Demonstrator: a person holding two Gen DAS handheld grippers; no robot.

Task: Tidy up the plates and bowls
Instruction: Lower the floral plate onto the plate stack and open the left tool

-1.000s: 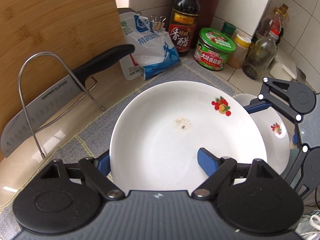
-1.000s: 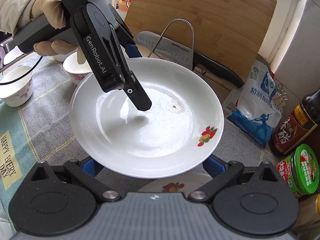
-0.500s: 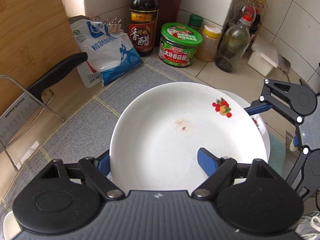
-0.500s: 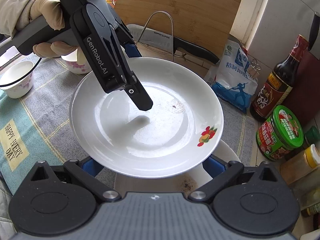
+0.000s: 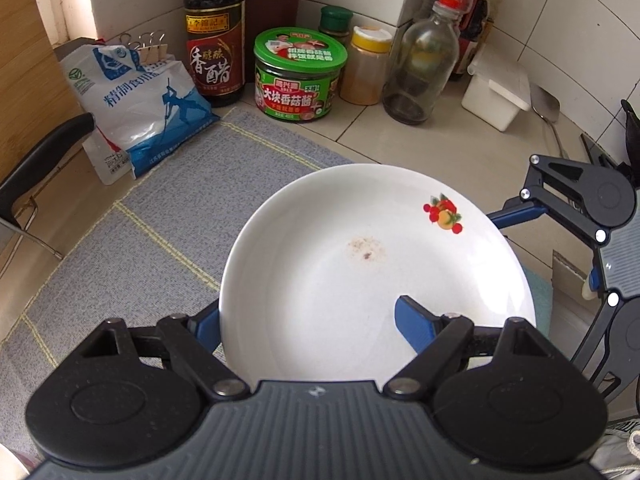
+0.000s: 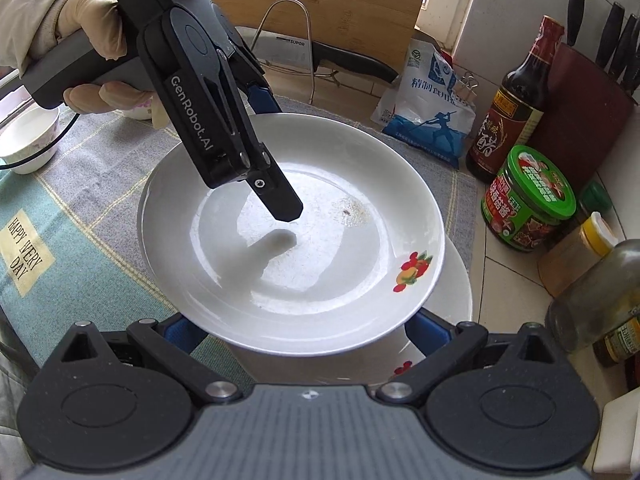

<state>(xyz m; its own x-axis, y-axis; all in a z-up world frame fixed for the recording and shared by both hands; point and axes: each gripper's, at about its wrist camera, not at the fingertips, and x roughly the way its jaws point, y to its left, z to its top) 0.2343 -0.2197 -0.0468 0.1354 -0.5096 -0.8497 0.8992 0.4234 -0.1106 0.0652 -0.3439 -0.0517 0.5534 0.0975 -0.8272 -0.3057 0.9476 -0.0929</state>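
The white plate (image 6: pixel 288 240) hangs above a second plate (image 6: pixel 452 300) near the surface's back right corner. The left gripper (image 5: pixel 308 316) has its jaws closed on the plate's rim. The right gripper (image 6: pixel 296 326) has jaws spread wide under it. A small bowl (image 6: pixel 28 140) sits at the mat's (image 5: pixel 160 216) left edge.

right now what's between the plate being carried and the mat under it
In the right wrist view, a second white plate with the same fruit print lies on the mat, directly beneath the held plate.
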